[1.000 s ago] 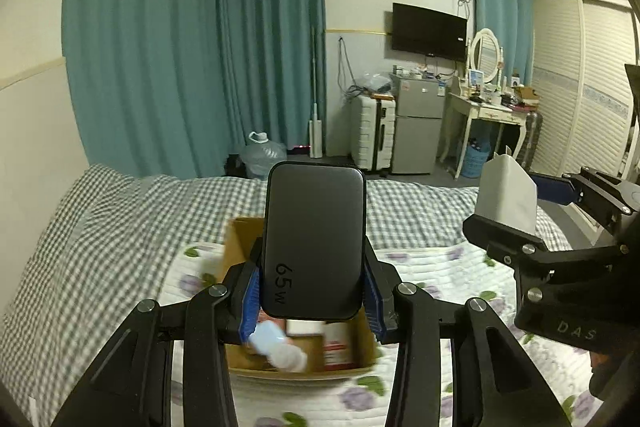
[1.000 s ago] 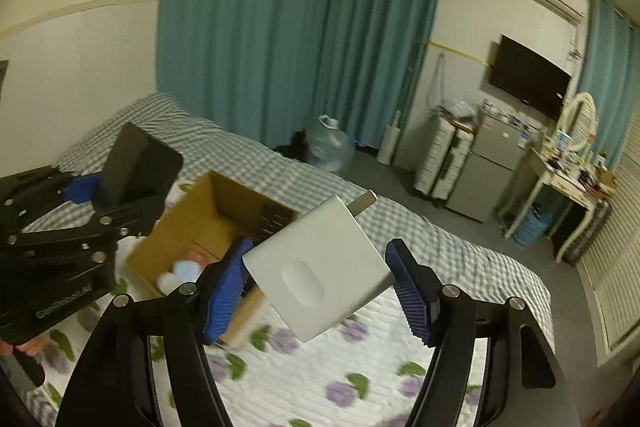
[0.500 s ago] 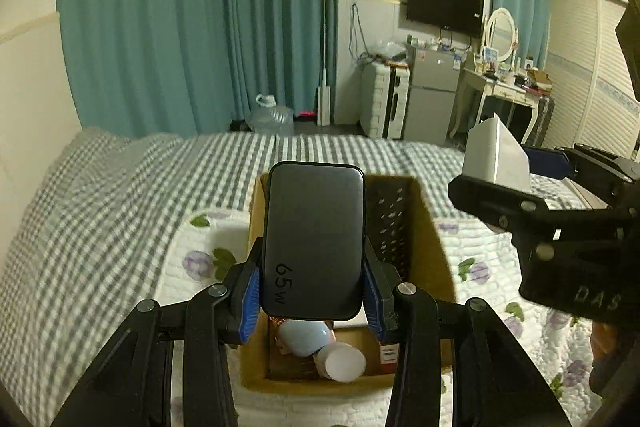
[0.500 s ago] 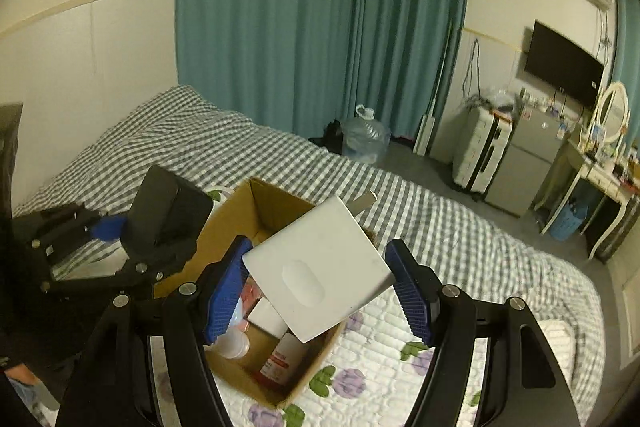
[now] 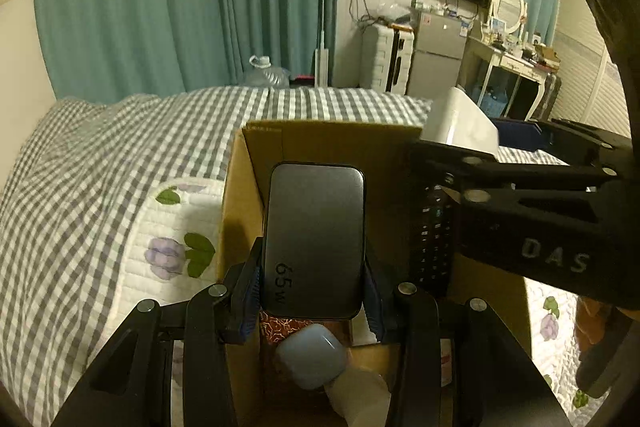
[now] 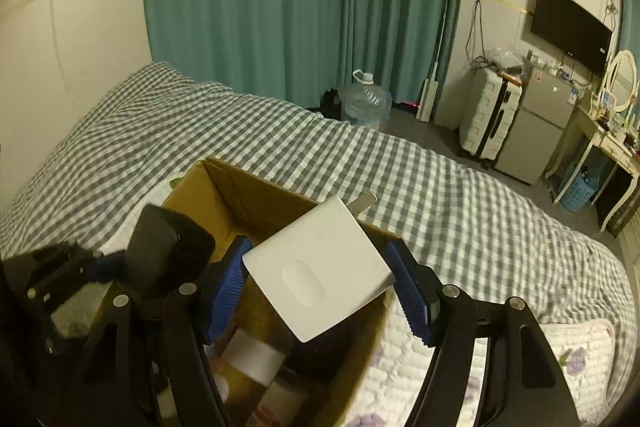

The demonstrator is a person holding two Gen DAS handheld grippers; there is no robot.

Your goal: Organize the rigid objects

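**Two chargers over the box, neither one dropped in yet**

Both of my grippers hang above the open cardboard box (image 5: 256, 143), which sits on a flowered quilt (image 5: 176, 223) spread over the checked bedcover (image 6: 280, 147). I judge the job well along but not finished: the box already holds a pale blue case (image 5: 312, 357), a white bottle (image 6: 252, 355), a dark remote control (image 5: 434, 227) standing against the far right wall, and something with a red patterned wrapper that I cannot make out. What remains, as far as I can see, is to lower the two pieces I carry and let them go. Whether more things wait outside the box, I cannot tell.

My right gripper (image 6: 320, 279) is clamped wide on the white charger (image 6: 320, 271), the larger of the two. It sits cornerwise between the blue pads, tilted, its metal prong pointing away from me, above the right-hand part of the box.

My left gripper (image 5: 312, 283) is closed to about half its spread on the black charger (image 5: 316, 235), pads pressing its long sides near the bottom end, which is marked 65w. It stands upright, directly above the pale blue case.
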